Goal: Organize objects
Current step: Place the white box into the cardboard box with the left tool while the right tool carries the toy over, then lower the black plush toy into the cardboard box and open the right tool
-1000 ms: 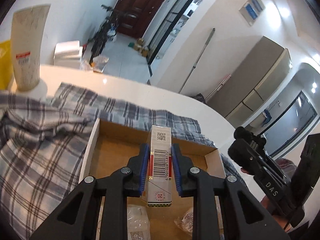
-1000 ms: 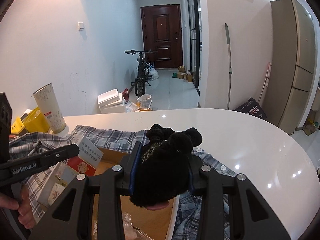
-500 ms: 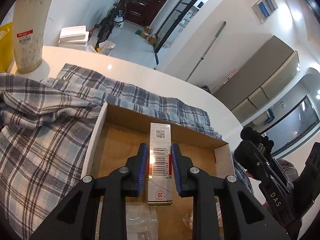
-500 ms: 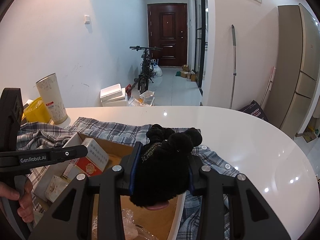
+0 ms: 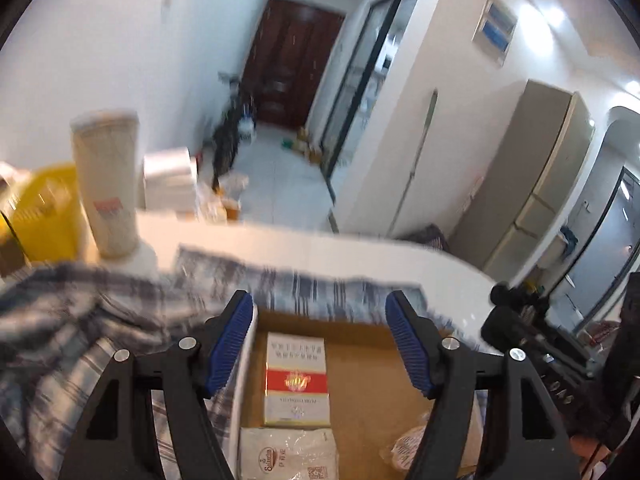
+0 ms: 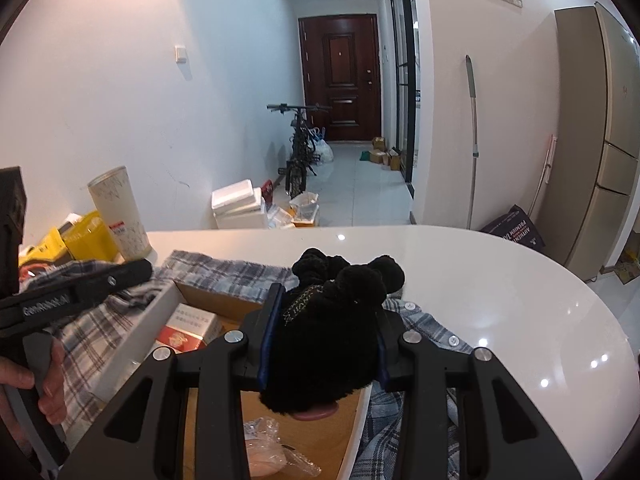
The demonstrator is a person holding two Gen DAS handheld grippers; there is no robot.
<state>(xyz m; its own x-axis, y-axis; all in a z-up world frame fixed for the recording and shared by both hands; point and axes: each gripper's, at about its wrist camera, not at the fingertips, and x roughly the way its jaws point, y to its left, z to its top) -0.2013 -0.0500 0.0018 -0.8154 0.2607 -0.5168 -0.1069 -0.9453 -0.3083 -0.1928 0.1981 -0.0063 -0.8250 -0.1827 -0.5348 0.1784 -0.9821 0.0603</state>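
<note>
Left gripper hangs over the near-left part of the cardboard box, tilted downward, and its jaws have just been opening; now they stand wide apart and nothing is between the blue pads. Below the gap, the carton with the red band lies flat on the floor of the box, close to the left wall, not touched by the fingers. Just in front of it, nearer to the camera, lies a white packet. In the right wrist view a hand holds the handle of this gripper at the left edge, above the plaid shirt which is spread under the box on the white table.

Right gripper also points downward, over the right part of the box, and it is clenched on a black fluffy thing, which fills the space between the pads and sticks out above and below them. Under it a clear plastic bag lies in the box. A tall pale cup stands upright at the far left of the table, beside a yellow box
</note>
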